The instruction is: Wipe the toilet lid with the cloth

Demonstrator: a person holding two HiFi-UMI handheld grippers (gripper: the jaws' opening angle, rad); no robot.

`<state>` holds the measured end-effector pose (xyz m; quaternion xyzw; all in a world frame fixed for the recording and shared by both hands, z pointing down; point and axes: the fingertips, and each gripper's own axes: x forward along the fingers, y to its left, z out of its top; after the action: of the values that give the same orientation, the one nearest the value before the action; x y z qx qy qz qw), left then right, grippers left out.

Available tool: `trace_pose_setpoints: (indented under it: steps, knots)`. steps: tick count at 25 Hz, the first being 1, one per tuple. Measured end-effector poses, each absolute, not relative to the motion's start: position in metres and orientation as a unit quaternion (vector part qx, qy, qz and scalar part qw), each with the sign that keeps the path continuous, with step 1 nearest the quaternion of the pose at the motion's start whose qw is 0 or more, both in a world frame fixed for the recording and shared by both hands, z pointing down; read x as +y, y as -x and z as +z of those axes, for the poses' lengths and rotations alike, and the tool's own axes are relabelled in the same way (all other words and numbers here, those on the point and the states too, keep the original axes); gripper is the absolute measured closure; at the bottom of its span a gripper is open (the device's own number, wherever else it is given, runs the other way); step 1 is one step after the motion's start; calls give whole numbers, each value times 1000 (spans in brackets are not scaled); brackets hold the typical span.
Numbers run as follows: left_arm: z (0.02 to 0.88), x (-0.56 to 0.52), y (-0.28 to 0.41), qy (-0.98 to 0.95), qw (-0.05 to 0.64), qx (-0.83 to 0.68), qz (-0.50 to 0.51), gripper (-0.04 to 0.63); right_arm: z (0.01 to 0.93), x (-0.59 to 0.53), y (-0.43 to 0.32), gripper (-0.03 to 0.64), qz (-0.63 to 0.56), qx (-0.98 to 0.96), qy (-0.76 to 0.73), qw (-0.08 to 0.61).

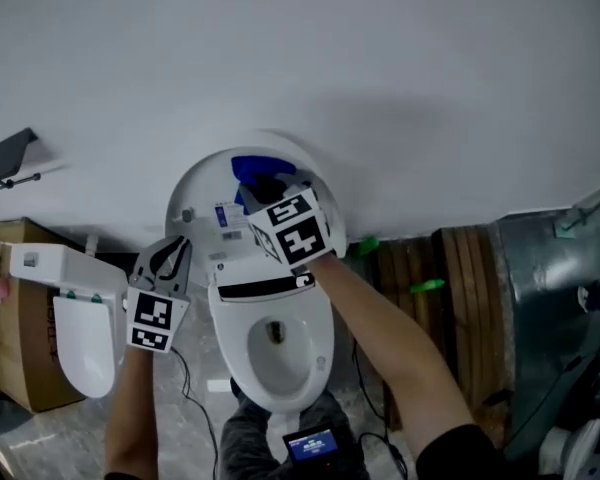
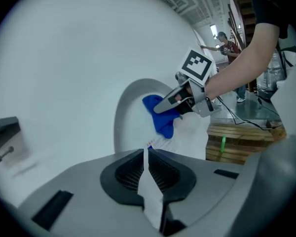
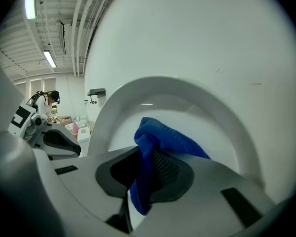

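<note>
The white toilet lid (image 1: pixel 195 183) stands raised against the white wall, above the open bowl (image 1: pixel 280 368). My right gripper (image 1: pixel 263 190) is shut on a blue cloth (image 1: pixel 252 169) and holds it against the upper inner face of the lid. In the right gripper view the cloth (image 3: pixel 160 139) hangs bunched between the jaws of the right gripper (image 3: pixel 147 169), with the lid (image 3: pixel 187 90) arching behind. My left gripper (image 1: pixel 170 256) hovers at the lid's left edge. In its own view the left gripper (image 2: pixel 146 159) is shut on nothing and looks toward the cloth (image 2: pixel 160 117).
A second white toilet seat unit (image 1: pixel 80 328) leans on a cardboard box (image 1: pixel 20 318) at the left. A wooden pallet (image 1: pixel 460 288) with a green item (image 1: pixel 427 286) lies at the right, beside metal gear. Cables run on the floor by the bowl.
</note>
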<state>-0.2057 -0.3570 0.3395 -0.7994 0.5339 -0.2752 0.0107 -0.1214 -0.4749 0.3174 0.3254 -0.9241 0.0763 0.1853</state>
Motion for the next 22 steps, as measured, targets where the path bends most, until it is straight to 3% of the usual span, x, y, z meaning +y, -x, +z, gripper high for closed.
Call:
trace_pose_setpoints:
  steps: [5, 9, 14, 22]
  knots:
    - [277, -374, 204, 790, 40, 547, -274, 577, 288, -464, 105, 560, 92, -924, -322, 186]
    - [245, -391, 201, 792, 25, 543, -278, 479, 266, -445, 94, 560, 111, -926, -306, 190]
    - [233, -419, 195, 807, 0, 506, -303, 417, 239, -412, 84, 560, 98, -940, -260, 199]
    - [241, -453, 189, 798, -17, 494, -345, 407, 208, -415, 44, 560, 80, -941, -265, 196]
